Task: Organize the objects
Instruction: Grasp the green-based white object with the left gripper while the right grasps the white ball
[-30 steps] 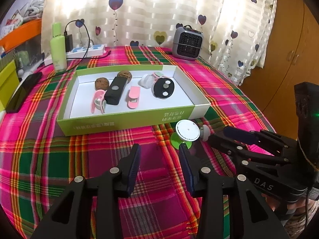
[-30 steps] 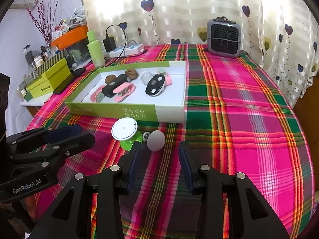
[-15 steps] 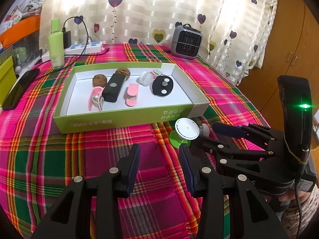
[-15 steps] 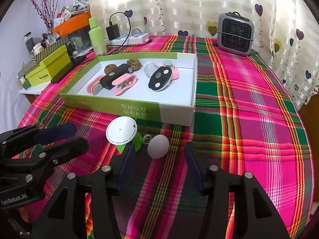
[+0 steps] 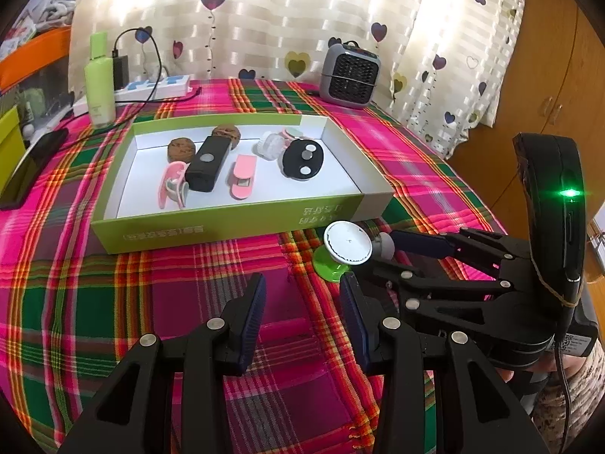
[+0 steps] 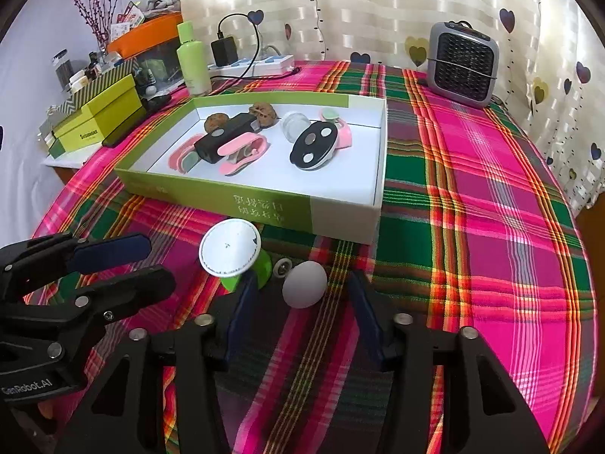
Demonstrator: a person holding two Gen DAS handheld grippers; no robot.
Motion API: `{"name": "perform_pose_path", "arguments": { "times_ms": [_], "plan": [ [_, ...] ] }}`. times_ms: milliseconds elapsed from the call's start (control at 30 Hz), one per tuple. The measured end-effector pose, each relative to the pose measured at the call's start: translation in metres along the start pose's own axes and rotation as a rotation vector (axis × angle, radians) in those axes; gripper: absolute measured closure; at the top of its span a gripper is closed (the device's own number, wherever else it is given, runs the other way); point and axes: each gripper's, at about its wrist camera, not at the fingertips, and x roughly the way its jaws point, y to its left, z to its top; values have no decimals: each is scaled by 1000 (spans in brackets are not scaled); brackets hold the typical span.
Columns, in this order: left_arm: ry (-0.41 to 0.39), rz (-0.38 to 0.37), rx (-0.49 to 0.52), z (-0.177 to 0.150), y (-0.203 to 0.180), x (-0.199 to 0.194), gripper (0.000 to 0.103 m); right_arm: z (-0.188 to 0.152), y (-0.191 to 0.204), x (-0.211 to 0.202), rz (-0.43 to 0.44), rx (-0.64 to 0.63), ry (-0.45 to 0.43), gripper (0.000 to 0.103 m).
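A white egg-shaped piece (image 6: 304,283) lies on the plaid cloth between the fingers of my right gripper (image 6: 302,306). Its jaws are closing, and the pads stand clear of the egg on both sides. Just left of it stands a white round disc on a green foot (image 6: 230,247), with a small metal ring (image 6: 283,266) beside it. Behind them is the green box (image 6: 264,208), holding a black oval piece (image 6: 314,143), a black bar, pink clips and walnuts. My left gripper (image 5: 302,310) hovers open over bare cloth, near the disc (image 5: 348,244).
A grey heater (image 6: 463,64) stands at the back of the table, with a green bottle (image 6: 193,60) and a power strip (image 6: 251,64) at the back left. A phone (image 5: 32,166) and yellow-green boxes (image 6: 98,113) sit left. A wooden cabinet (image 5: 548,87) is to the right.
The right gripper has edged forward, so the egg now lies between its fingers, which stand wider than a second ago. The left gripper has stayed put.
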Motion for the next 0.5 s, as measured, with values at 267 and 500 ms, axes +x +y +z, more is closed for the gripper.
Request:
{"name": "perform_pose_path", "arguments": {
  "times_ms": [267, 500],
  "plan": [
    [8, -13, 12, 3, -4, 5, 64, -1, -6, -3, -6, 24, -11, 80],
    [12, -26, 39, 5, -12, 9, 61, -4, -5, -5, -19, 4, -8, 80]
  ]
}}
